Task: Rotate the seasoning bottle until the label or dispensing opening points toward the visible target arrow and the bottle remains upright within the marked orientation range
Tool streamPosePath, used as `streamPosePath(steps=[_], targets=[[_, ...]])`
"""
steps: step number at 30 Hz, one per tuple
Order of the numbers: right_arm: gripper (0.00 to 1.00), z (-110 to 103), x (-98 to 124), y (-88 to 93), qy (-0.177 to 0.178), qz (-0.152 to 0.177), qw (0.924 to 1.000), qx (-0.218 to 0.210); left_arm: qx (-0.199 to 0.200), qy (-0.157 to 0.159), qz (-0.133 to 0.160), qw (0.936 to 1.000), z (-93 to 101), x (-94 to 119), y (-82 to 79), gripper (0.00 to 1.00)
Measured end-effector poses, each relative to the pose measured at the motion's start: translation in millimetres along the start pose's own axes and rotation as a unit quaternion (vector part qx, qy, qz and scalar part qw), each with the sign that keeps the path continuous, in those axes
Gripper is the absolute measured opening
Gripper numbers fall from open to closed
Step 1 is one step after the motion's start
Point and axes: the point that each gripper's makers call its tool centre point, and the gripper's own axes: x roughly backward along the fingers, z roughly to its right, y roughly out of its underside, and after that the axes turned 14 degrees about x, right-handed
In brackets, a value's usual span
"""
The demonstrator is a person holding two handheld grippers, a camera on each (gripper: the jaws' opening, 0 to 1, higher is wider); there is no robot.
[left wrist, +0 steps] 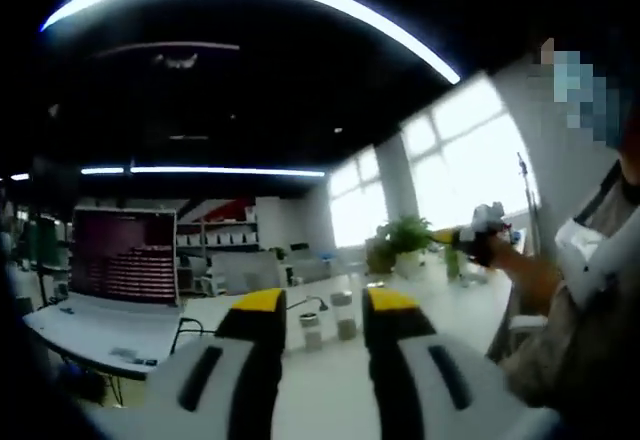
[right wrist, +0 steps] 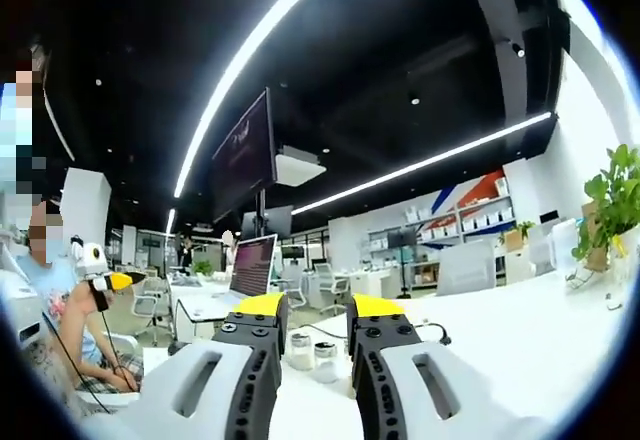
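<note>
Seasoning bottles [left wrist: 327, 327] (two, pale-capped) stand upright on table [left wrist: 330, 390].

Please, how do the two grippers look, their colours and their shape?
Both look alike. The left gripper and the right gripper each have two thick fingers with white outer shells, black inner faces and yellow tips. The right gripper's fingers show small round screw holes.

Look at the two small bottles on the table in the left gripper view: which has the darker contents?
The right bottle, filled with darker greenish-brown seasoning; the left bottle looks pale grey.
</note>
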Motion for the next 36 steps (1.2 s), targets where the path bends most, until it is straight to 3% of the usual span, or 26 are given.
streamPosePath(steps=[2, 5, 8, 13, 16, 23, 27, 36], targets=[[0.23, -2.9, -1.9, -11.7, -0.016, 0.029, 0.9986, -0.041, -0.015, 0.004, -0.019, 0.9997, 8.5, -9.5, 9.5, 0.31], [0.23, 3.4, -2.2, -15.7, 0.004, 0.028, 0.9995, -0.015, -0.037, 0.007, -0.027, 0.9989, 19.9, -12.6, 15.5, 0.32], [0.23, 8.0, -1.3, -12.5, 0.021, 0.019, 0.9996, -0.002, -0.028, 0.018, -0.017, 0.9993, 27.5, -10.0, 14.3, 0.32], [0.23, 24.0, -2.4, 15.9, 0.053, -0.049, 0.9960, 0.052, -0.007, 0.020, -0.008, 0.9997, 29.4, -5.5, 16.2, 0.31], [0.23, 15.4, -8.8, 27.2, 0.028, -0.069, 0.9952, 0.064, -0.005, 0.000, -0.011, 0.9999, 18.5, -1.8, 18.6, 0.31], [0.22, -6.7, -20.1, 22.8, -0.014, -0.062, 0.9959, 0.065, 0.002, -0.003, -0.018, 0.9998, 13.8, 0.1, 25.8, 0.30], [0.19, -32.6, -27.4, 31.5, -0.073, -0.073, 0.9938, 0.042, 0.011, 0.002, -0.011, 0.9999, 14.8, 5.4, 24.7, 0.30], [0.19, -10.2, -48.9, 61.1, -0.039, -0.102, 0.9933, 0.036, 0.003, -0.032, -0.006, 0.9995, 19.2, 29.0, 15.8, 0.30]])
